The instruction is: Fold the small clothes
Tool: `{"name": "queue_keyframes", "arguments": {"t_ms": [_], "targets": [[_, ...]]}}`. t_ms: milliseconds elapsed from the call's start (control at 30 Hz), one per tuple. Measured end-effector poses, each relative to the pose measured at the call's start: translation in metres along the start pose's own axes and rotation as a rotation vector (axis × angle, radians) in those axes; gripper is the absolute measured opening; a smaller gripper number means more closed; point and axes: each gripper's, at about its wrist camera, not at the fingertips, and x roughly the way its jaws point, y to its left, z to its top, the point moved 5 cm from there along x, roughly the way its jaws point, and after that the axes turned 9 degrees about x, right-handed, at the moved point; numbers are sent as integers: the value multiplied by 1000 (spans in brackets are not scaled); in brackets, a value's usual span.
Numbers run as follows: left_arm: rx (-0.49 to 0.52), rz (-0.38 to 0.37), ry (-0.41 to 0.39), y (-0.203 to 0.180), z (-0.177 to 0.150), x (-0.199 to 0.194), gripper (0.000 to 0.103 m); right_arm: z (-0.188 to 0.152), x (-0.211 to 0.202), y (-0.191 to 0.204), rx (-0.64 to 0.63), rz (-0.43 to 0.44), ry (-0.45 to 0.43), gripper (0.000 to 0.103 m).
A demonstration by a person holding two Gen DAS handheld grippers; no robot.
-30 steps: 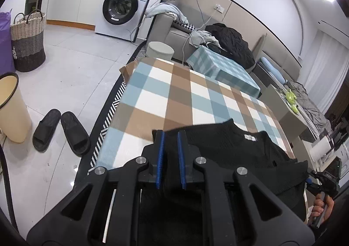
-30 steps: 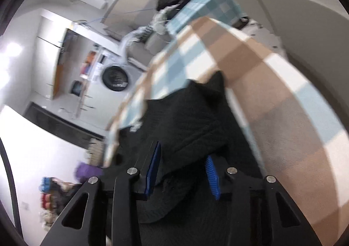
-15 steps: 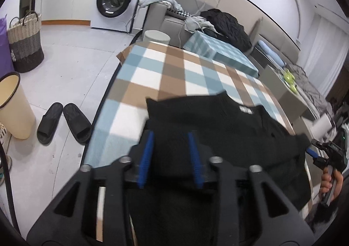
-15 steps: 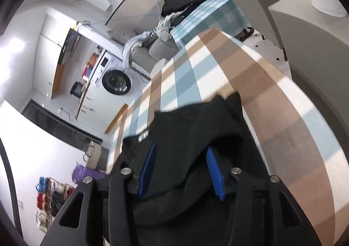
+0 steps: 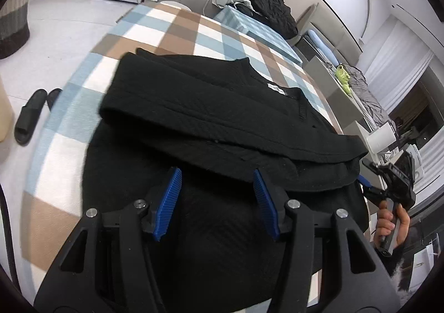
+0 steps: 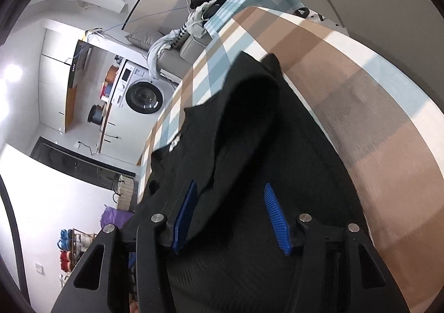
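Checked tablecloth (image 5: pixel 199 35) — black garment (image 5: pixel 222 107) (apparently folded)

Bright ceiling lights, fisheye-bent dark edges, slight motion blur

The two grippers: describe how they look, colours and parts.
The left gripper and the right gripper look alike: black plastic frames with triangular cut-outs, silver screw heads at the joints, and two ribbed blue pads on the fingers. No cables or markings show. The hand grips the right gripper's black handle.
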Motion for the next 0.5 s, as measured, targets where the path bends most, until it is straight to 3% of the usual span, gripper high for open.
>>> {"name": "queue_keyframes", "arguments": {"t_ms": [100,167,267,500], "targets": [[-19,-2,0,1,7,8,46,9,9,6,13,3,-15,42],[-33,-2,-9,4,15,10,27,15,15,10,14,4,-19,32],[-61,8,-16,11,31,17,8,22,20,14,18,4,-25,7],[-22,33,-78,17,96,28,4,62,31,49,-33,29,-83,6]]}}
